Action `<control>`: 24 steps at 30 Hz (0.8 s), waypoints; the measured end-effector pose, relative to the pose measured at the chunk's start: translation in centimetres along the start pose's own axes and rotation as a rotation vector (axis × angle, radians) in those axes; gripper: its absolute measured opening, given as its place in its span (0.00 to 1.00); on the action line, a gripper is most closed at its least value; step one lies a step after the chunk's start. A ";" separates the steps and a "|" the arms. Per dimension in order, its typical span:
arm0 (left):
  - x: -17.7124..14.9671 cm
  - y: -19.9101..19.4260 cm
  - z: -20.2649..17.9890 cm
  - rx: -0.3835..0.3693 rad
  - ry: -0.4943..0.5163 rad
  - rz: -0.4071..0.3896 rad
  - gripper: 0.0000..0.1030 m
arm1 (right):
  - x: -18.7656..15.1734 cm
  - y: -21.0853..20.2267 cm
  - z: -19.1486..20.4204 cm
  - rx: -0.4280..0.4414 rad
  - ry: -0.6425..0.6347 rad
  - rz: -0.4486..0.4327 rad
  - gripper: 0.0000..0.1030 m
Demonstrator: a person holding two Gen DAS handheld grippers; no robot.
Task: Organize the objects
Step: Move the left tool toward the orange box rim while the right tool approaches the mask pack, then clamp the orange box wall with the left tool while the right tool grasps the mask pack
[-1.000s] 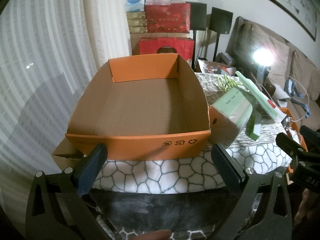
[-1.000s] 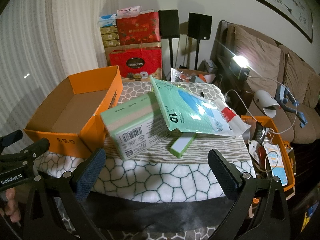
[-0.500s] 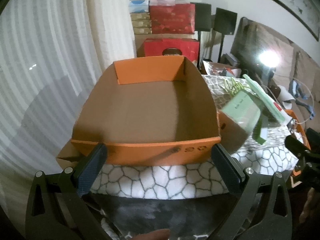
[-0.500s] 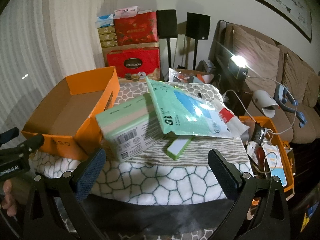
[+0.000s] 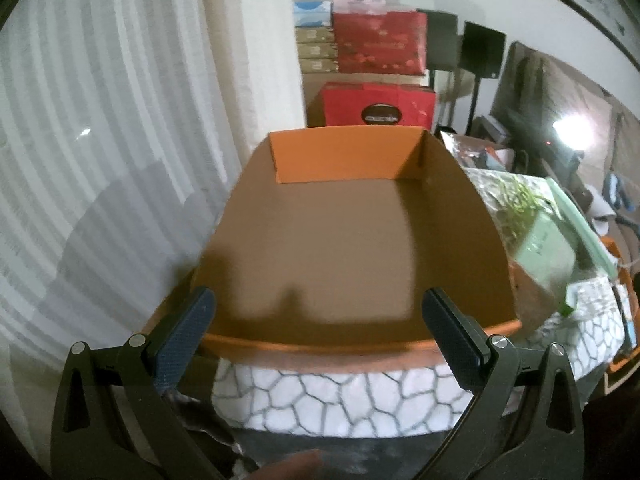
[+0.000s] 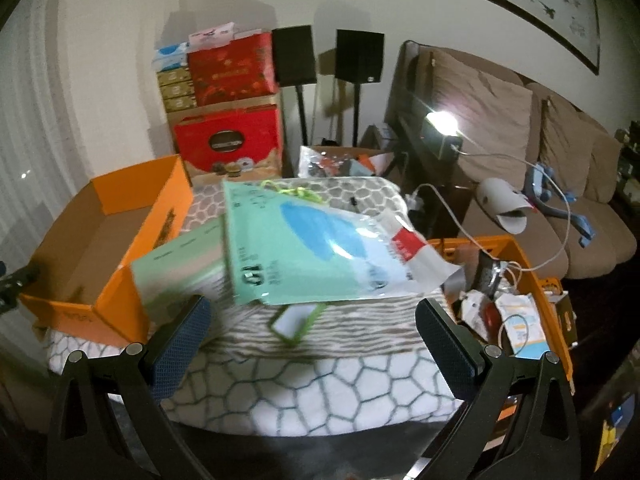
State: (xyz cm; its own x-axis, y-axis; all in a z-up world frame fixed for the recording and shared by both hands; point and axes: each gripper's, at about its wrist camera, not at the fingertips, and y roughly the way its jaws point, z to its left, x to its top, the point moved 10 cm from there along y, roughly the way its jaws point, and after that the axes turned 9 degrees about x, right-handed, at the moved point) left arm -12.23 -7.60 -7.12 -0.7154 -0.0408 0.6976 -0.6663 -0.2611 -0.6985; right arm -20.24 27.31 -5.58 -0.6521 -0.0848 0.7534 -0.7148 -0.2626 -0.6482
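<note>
An empty orange cardboard box [image 5: 352, 240] sits at the left end of a table under a patterned cloth [image 6: 300, 384]; it also shows in the right wrist view [image 6: 100, 248]. My left gripper [image 5: 318, 330] is open and empty over the box's near edge. Right of the box lies a pale green carton [image 6: 180, 276], a flat green and blue plastic pack [image 6: 312, 252] leaning over it, and a small green-edged card [image 6: 298, 318] beneath. My right gripper [image 6: 312, 336] is open and empty, just in front of these items.
An orange crate [image 6: 516, 304] full of cables and packets stands right of the table. Red gift boxes [image 6: 228, 136] and stacked cartons stand behind, with two black speakers [image 6: 324, 56]. A brown sofa [image 6: 520, 152] and a bright lamp [image 6: 440, 124] are at right. Curtains hang at left.
Both grippers have moved forward toward the table. The left one now reaches the orange box's near edge; the right one is close to the green carton and pack. Both stay open.
</note>
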 end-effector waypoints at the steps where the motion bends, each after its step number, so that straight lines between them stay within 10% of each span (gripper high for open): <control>1: 0.2 0.4 0.6 0.001 -0.009 0.003 1.00 | 0.0 0.1 -0.4 -0.002 0.005 0.001 1.00; 20: 2.2 7.8 8.7 0.041 -0.119 0.089 0.93 | -0.9 2.7 -8.7 -0.003 0.190 0.052 1.00; 24: 1.6 10.0 10.0 0.022 -0.143 0.147 0.77 | -1.4 3.4 -10.1 0.034 0.264 0.068 1.00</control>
State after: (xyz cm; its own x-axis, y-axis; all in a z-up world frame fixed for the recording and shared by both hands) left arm -17.90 -19.90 -11.39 -0.7665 -0.2157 0.6049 -0.5510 -0.2631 -0.7920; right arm -24.26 36.26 -9.94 -0.7446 0.1488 0.6507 -0.6613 -0.2970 -0.6888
